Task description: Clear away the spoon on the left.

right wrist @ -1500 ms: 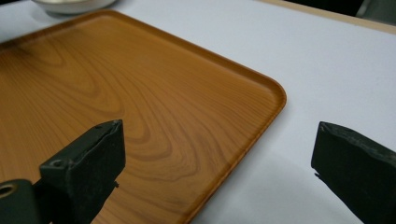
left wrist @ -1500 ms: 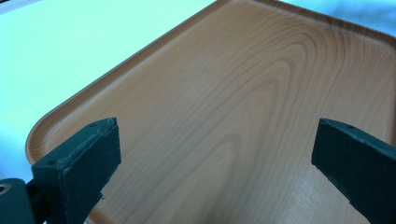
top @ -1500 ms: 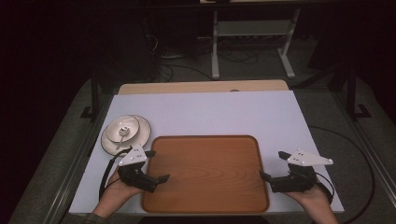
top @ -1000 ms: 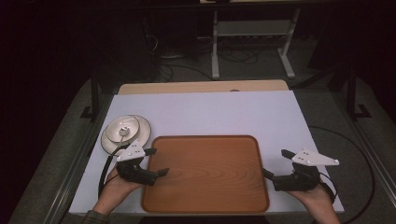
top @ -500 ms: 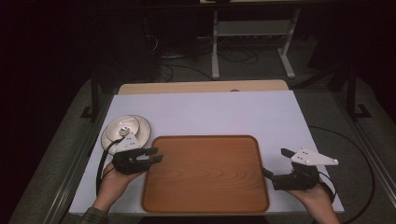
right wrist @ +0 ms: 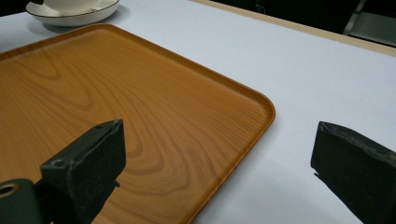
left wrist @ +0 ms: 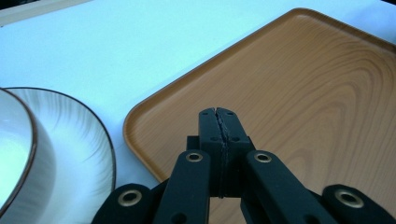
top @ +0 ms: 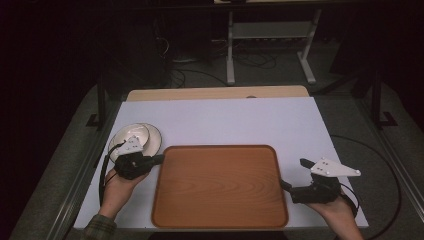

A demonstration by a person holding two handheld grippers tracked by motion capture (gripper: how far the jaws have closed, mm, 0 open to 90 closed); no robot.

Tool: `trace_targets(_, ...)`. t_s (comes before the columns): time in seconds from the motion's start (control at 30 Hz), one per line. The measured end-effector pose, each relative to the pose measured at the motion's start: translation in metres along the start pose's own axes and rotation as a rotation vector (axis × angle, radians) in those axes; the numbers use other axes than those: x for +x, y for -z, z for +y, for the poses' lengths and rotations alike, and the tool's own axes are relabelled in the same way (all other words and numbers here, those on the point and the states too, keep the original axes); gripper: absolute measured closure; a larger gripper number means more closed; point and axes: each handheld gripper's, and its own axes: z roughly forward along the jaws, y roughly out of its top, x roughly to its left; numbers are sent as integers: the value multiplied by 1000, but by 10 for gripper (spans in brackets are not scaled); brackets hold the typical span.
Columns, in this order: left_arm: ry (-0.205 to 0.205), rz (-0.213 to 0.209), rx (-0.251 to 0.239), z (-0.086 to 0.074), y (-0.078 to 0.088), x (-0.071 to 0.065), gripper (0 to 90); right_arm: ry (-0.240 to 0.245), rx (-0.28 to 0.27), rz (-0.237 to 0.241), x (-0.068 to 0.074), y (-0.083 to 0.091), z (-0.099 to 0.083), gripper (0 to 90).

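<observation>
Table (top: 225, 120) with a white top carries a wooden tray (top: 220, 185) near its front edge, long side running left to right, brown with curved grain and a low raised rim. Just beyond the tray's far left corner sits a white plate (top: 152, 137) with a dark rim line, a bowl (top: 129, 137) on it. The left gripper (top: 159, 159) hangs over that corner, jaws pressed together on nothing. The right gripper (top: 286, 186) sits at the tray's right edge, jaws spread wide, one over the wood, one over the table.
</observation>
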Motion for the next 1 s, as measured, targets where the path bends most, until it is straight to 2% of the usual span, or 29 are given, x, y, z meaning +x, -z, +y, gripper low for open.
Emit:
trace_targets(0.3, -14, 27, -3, -1, 5, 0, 896, 4, -5, 1, 1, 1, 0, 27)
trace_targets(0.63, 6, 56, -2, -4, 10, 8, 897, -4, -7, -1, 1, 3, -1, 27)
trace_targets(0.83, 37, 72, -9, -7, 19, 14, 897, -3, -10, 1, 1, 3, -1, 27)
trace_targets(1.0, 46, 104, -12, -10, 26, 20, 896, 0, -9, 1, 1, 3, -1, 27)
